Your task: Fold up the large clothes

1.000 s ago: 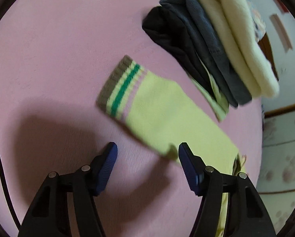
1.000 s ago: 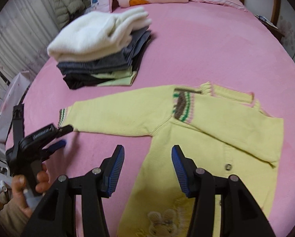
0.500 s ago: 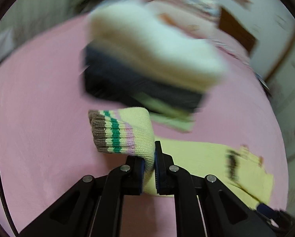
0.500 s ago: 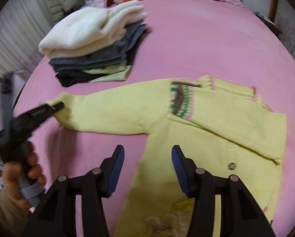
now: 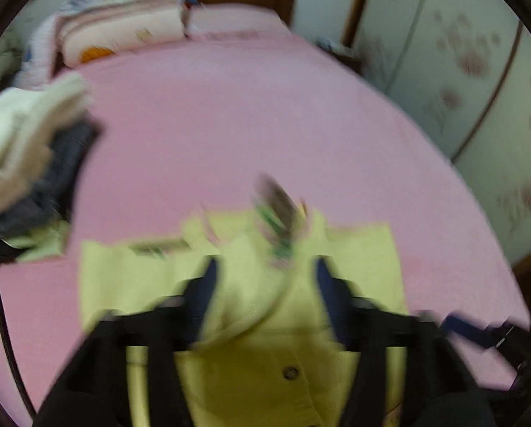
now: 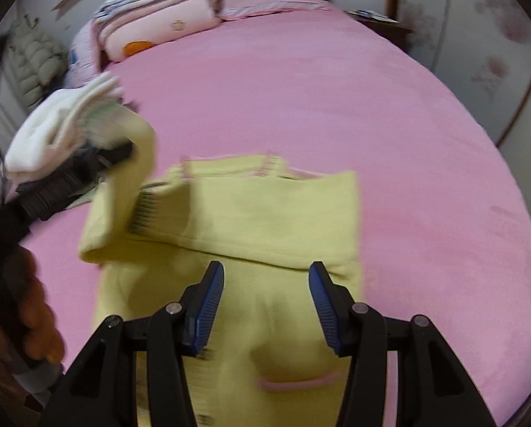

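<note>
A yellow-green knitted cardigan (image 6: 265, 213) lies on the pink bed (image 6: 336, 106), one sleeve folded across its chest. In the blurred left wrist view my left gripper (image 5: 267, 277) hangs over the cardigan (image 5: 365, 256). Its jaws are opening wide, and the other sleeve, with a striped cuff (image 5: 277, 213), is loose between them, not pressed by the pads. The right wrist view shows that left gripper (image 6: 123, 151) at the left, the sleeve (image 6: 137, 163) arching over its tip. My right gripper (image 6: 265, 302) stands open above the cardigan's lower body with nothing between its fingers.
A stack of folded clothes (image 6: 59, 131), white on top of dark ones, sits at the bed's left edge. Pillows and folded blankets (image 6: 158, 21) lie at the headboard. A person's hand (image 6: 34, 320) holds the left gripper. Patterned doors (image 5: 478, 106) stand to the right.
My left gripper shut on the striped cuff, lifted it and carried the sleeve across over the cardigan's body, and its jaws have now parted. My right gripper shifted over the cardigan, still open.
</note>
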Motion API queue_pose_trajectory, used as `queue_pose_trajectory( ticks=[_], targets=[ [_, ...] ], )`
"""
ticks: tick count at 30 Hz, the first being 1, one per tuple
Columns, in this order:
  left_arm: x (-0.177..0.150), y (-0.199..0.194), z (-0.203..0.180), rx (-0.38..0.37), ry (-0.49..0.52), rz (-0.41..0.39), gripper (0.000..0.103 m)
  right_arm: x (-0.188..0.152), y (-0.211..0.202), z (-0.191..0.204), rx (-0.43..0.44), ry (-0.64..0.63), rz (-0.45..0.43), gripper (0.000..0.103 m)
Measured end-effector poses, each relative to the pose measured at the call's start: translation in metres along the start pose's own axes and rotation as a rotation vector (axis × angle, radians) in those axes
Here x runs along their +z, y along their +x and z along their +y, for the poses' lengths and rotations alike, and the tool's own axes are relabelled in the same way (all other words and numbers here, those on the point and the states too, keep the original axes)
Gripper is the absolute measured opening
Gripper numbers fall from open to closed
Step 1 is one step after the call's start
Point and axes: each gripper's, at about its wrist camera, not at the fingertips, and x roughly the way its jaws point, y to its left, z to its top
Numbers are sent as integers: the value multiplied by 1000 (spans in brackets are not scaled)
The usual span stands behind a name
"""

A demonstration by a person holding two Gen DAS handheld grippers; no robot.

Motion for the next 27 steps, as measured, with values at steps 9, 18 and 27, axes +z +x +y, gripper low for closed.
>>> queue_pose_trajectory(
  ticks=[9, 18, 27],
  targets=[
    [-34, -35, 50, 114, -128, -32, 72, 3, 16, -33, 82, 18, 8, 50],
    [-91, -39, 133, 319, -290, 74, 80, 41, 80, -7, 245, 10, 81, 50],
    [-89, 13, 131, 332, -292, 87, 80, 49, 129, 8, 285, 58, 112, 36]
  ],
)
